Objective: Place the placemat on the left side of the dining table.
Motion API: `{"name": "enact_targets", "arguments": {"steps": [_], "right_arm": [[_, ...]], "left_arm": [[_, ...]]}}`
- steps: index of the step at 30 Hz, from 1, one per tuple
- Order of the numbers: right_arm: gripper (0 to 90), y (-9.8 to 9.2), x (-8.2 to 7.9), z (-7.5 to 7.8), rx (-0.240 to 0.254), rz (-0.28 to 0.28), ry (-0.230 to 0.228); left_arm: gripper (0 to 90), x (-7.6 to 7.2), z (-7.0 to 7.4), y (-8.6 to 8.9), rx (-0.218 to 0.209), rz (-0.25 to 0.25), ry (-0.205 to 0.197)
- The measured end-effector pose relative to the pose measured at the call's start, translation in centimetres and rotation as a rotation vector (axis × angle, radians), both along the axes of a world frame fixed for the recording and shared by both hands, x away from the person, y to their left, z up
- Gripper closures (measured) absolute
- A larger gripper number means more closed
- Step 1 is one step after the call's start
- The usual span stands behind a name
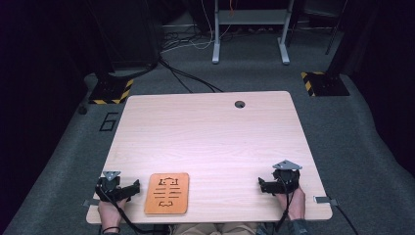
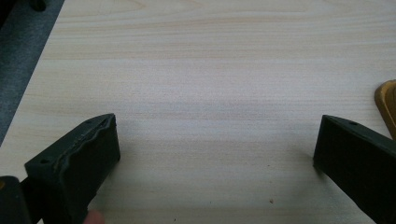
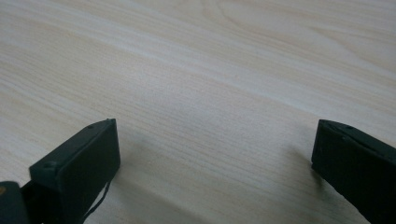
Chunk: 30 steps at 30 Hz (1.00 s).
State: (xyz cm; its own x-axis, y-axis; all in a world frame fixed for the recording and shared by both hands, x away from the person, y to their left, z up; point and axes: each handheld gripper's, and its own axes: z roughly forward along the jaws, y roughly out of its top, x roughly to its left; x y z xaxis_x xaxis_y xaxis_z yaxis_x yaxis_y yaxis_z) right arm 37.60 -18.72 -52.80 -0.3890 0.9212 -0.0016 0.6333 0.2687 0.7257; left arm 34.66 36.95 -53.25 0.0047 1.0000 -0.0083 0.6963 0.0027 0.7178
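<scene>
While both grippers rest on the bench [image 1: 215,132] with fingers spread and empty, the left gripper [image 1: 133,188] just beside the flat orange stencil plate [image 1: 167,193] and the right gripper [image 1: 264,185] well apart, a careless sweep could push this plate off the near edge.

The orange board [image 2: 386,105] is cut off at the frame's edge.

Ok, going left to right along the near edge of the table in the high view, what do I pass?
Left gripper → orange board with cut-out slots → bare stretch of table → right gripper. Both grippers have their jaws open.
</scene>
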Motion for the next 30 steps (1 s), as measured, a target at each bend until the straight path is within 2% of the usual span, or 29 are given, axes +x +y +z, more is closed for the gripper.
{"name": "enact_targets", "arguments": {"steps": [1, 6, 7, 8, 9, 13, 16, 17, 18, 19, 24, 28, 30], "right_arm": [[0.4, -0.1, 0.0, 0.1, 0.022, -0.003, 0.013], [0.4, 0.5, -0.4, 0.7, 0.049, 0.018, 0.009], [0.5, 1.0, -0.6, 1.2, 0.08, 0.037, 0.009], [0.5, 1.0, -0.6, 1.2, 0.08, 0.037, 0.009], [0.5, 1.6, -0.6, 1.8, 0.103, 0.053, 0.01], [0.6, 2.9, -0.7, 2.4, 0.127, 0.079, 0.012], [0.8, 3.5, -0.7, 2.6, 0.13, 0.094, 0.013], [1.1, 4.7, -0.7, 2.7, 0.106, 0.129, 0.022], [1.1, 4.7, -0.7, 2.7, 0.106, 0.129, 0.022], [1.2, 5.6, -0.8, 2.7, 0.096, 0.151, 0.027], [1.1, 7.2, -0.8, 2.8, 0.103, 0.183, 0.039], [0.7, 8.8, -0.7, 3.1, 0.087, 0.215, 0.054], [0.5, 9.8, -0.4, 3.4, 0.102, 0.231, 0.054]], "left_arm": [[0.1, 0.0, 0.0, 0.0, 0.0, 0.0, 0.001], [0.1, 0.0, 0.0, 0.0, 0.0, 0.0, 0.0], [0.1, 0.0, 0.0, 0.0, 0.0, 0.0, 0.001], [0.1, 0.0, 0.0, 0.0, 0.0, 0.0, 0.001], [0.1, 0.0, 0.0, 0.0, 0.0, 0.0, 0.0], [0.1, 0.0, 0.0, 0.0, 0.0, 0.0, 0.0], [0.1, 0.0, 0.0, 0.0, 0.0, 0.0, 0.0], [0.1, 0.0, 0.0, 0.0, 0.001, -0.001, 0.001], [0.1, 0.0, 0.0, 0.0, 0.001, 0.0, 0.0], [0.2, 0.0, 0.0, 0.0, 0.001, 0.0, 0.0], [0.2, 0.0, 0.0, 0.0, 0.001, -0.001, 0.001], [0.2, 0.0, 0.0, 0.0, 0.001, -0.001, 0.001], [0.2, 0.0, 0.0, 0.0, 0.001, -0.001, 0.0]]}}
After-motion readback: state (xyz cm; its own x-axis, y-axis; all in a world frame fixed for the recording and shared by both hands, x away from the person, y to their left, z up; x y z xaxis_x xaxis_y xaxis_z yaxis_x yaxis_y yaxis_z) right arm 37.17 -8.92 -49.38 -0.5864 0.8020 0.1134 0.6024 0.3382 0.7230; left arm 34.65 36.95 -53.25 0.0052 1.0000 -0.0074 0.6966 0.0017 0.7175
